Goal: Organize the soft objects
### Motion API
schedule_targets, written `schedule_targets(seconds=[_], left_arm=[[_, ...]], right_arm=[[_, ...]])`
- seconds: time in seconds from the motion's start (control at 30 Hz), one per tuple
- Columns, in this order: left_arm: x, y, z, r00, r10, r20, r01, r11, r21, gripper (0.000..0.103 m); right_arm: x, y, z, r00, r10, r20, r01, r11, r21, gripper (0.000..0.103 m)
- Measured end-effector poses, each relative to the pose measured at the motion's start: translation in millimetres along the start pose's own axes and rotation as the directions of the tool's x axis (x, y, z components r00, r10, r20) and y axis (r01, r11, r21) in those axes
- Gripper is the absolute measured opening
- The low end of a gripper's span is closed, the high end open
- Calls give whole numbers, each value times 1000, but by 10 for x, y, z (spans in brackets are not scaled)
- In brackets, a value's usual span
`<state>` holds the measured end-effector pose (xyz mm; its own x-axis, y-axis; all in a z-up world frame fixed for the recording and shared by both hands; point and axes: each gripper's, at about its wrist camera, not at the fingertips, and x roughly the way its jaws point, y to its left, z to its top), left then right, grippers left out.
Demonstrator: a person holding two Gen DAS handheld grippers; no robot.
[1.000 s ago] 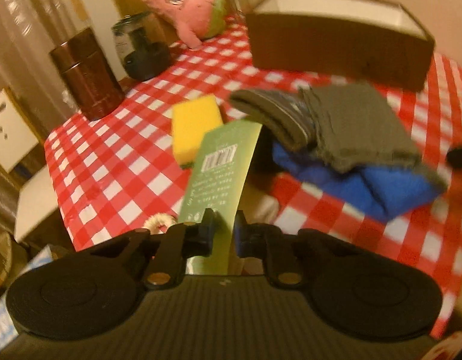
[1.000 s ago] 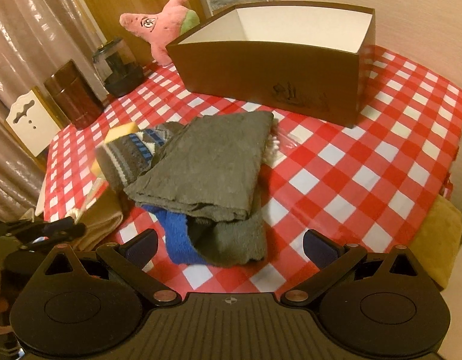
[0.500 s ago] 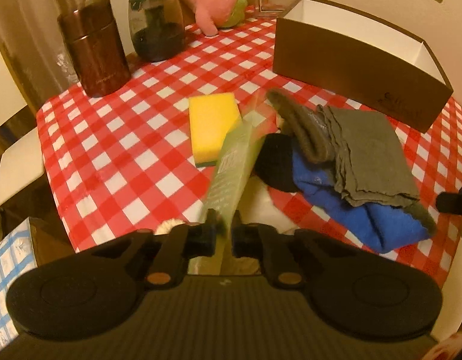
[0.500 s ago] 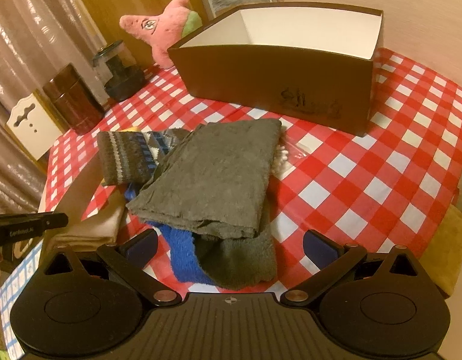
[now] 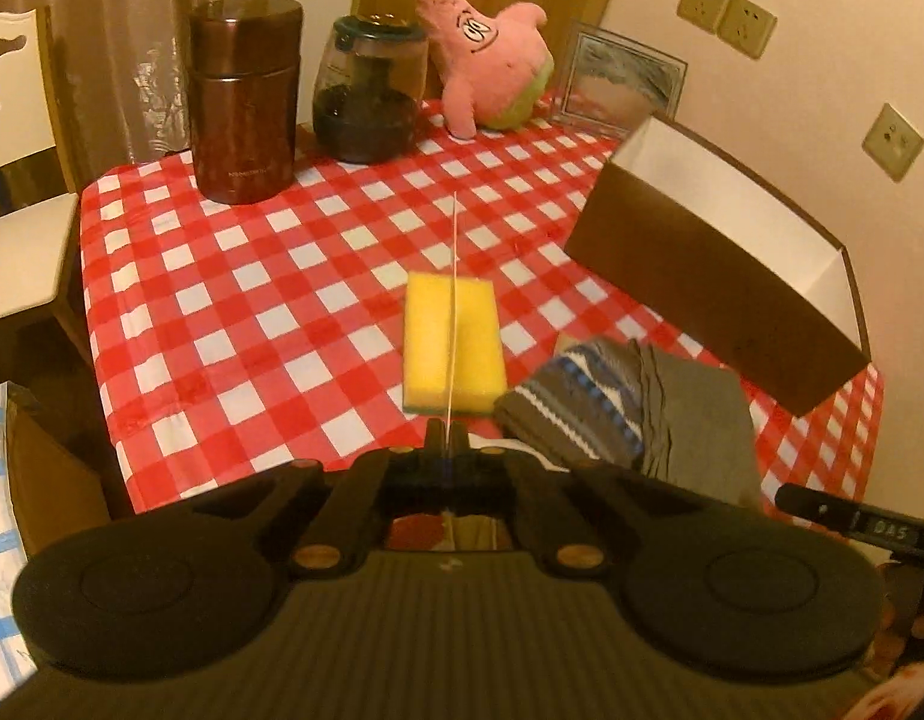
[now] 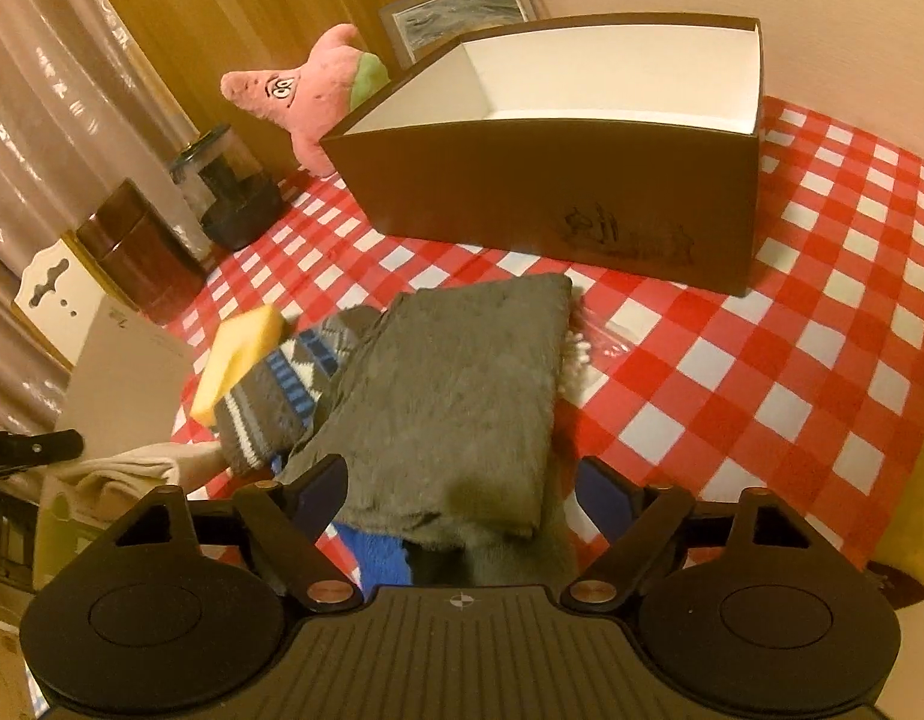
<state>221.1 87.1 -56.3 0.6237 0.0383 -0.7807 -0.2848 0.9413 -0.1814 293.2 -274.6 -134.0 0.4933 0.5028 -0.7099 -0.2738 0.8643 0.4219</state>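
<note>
My left gripper [image 5: 444,438] is shut on a thin card [image 5: 452,324], seen edge-on as a pale line in the left wrist view; in the right wrist view it shows as a broad pale sheet [image 6: 126,384]. A yellow sponge [image 5: 451,343] lies on the checked cloth ahead of the gripper. A pile of soft things lies to its right: a patterned sock [image 5: 573,414], a grey cloth [image 6: 456,396] and a blue cloth [image 6: 378,558] underneath. My right gripper [image 6: 462,492] is open, its fingers on either side of the near end of the grey cloth.
A brown box [image 6: 558,204] with a white inside stands open behind the pile. A pink starfish plush [image 5: 492,60], a glass jar [image 5: 369,96], a brown canister [image 5: 244,96] and a framed picture [image 5: 618,84] stand at the table's far edge. A white chair [image 5: 18,180] is on the left.
My left gripper has pulled back and turned, so the card it holds now faces edge-on. My right gripper has moved forward and down over the grey cloth.
</note>
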Motion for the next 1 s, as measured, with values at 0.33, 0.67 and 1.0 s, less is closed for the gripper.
schedule_targets(seconds=[0.33,0.67,1.0], left_arm=[[-16,111,92,999,32,14,-32,999,-34,0],[-148,152,259,998,32,61,-30,999,-31,0],[-172,-214,482,994,-68,90,64,997,44,0]], right_arm=[[541,-291,84,997,36,-65,-25,985,172,64],[346,-356,171,997,63,36,-68,984,166,6],[-276,19,423,970,134,203,-149,987,61,5]])
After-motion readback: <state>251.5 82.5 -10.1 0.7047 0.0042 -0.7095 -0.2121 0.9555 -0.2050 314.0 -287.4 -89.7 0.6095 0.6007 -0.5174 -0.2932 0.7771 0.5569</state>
